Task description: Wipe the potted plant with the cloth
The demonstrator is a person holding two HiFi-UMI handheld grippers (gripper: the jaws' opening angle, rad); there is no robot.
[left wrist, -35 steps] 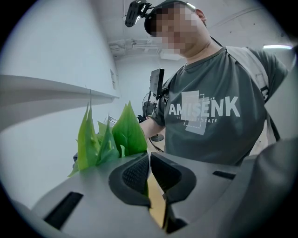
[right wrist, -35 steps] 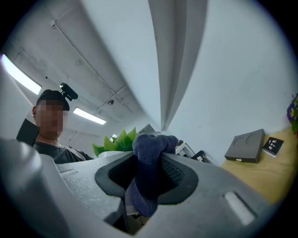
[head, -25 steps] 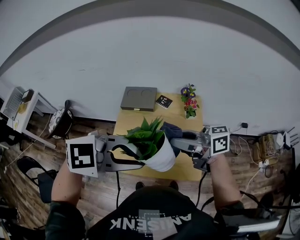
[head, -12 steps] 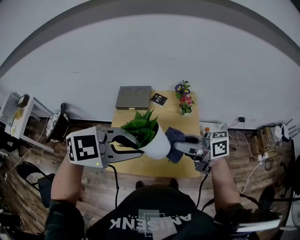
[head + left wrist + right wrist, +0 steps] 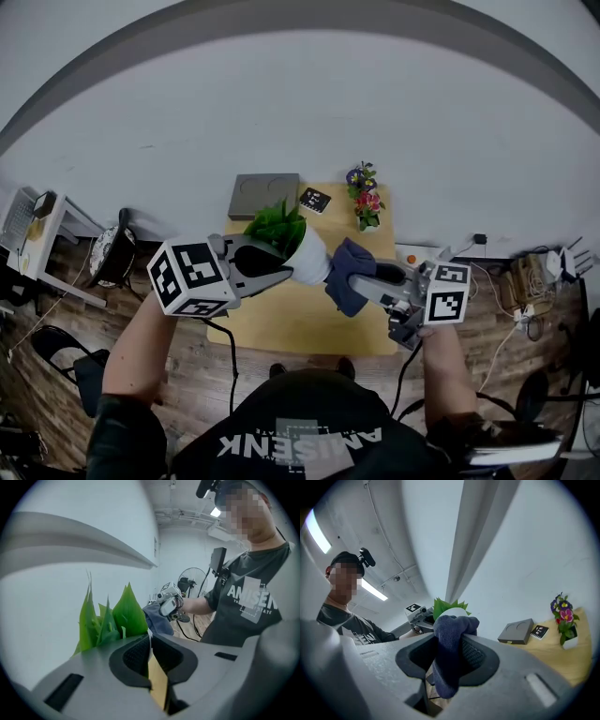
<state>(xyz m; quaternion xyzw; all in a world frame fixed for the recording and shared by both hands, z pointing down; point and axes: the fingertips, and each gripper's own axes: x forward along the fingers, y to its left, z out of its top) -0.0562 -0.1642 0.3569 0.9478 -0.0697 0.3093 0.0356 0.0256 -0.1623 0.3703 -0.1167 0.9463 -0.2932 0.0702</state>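
Observation:
The potted plant (image 5: 277, 228) has green pointed leaves in a white pot (image 5: 307, 257). It hangs tilted above the wooden table (image 5: 281, 319). My left gripper (image 5: 284, 269) is shut on the pot's thin rim (image 5: 150, 641), and the leaves (image 5: 112, 616) rise just past its jaws. My right gripper (image 5: 364, 279) is shut on a dark blue cloth (image 5: 343, 278), bunched between the jaws (image 5: 450, 653). The cloth lies right beside the pot's side; I cannot tell whether it touches. Past the cloth, the right gripper view shows the leaves (image 5: 447, 605) and the left gripper (image 5: 418, 613).
At the table's far edge lie a grey tray (image 5: 262, 195), a small black card (image 5: 316, 199) and a little vase of flowers (image 5: 364, 202). A round dark object (image 5: 117, 248) stands on the floor at left; cables and plugs (image 5: 525, 323) lie at right.
The left gripper has rolled and carried the pot away from me over the table. The right gripper has brought the cloth in beside the pot.

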